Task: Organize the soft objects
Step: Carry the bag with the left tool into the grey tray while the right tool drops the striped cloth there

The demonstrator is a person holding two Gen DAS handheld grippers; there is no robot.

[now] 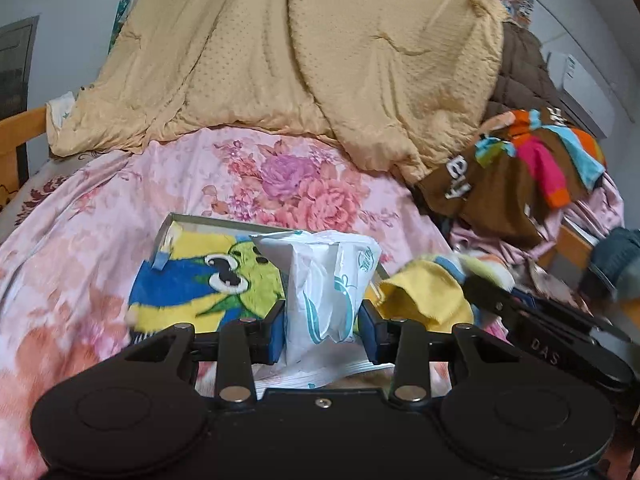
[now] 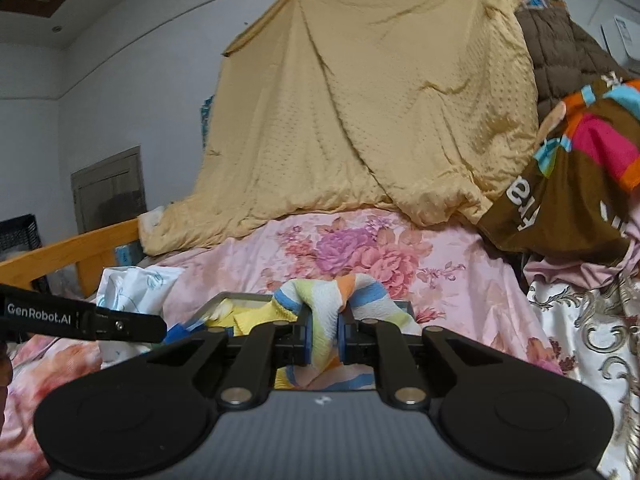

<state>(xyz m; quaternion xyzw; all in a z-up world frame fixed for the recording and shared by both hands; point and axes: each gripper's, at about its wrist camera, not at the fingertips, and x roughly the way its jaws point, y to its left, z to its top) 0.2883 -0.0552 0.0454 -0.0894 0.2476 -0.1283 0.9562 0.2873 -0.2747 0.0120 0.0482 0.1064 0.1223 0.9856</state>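
Tools (image 1: pixel 322 330) above towel-filled, seemingly metal tray (image 1: pixel 188 221)

"GenRobot.AI" stands in white on the left gripper's (image 2: pixel 80 318) black side, at lower left; "DAS" on the right gripper's (image 1: pixel 548 350) body, at lower right.

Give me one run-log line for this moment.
left gripper: shut on white plastic pack | right gripper: shut on striped cloth | tray: on floral bedspread, holds cartoon towel
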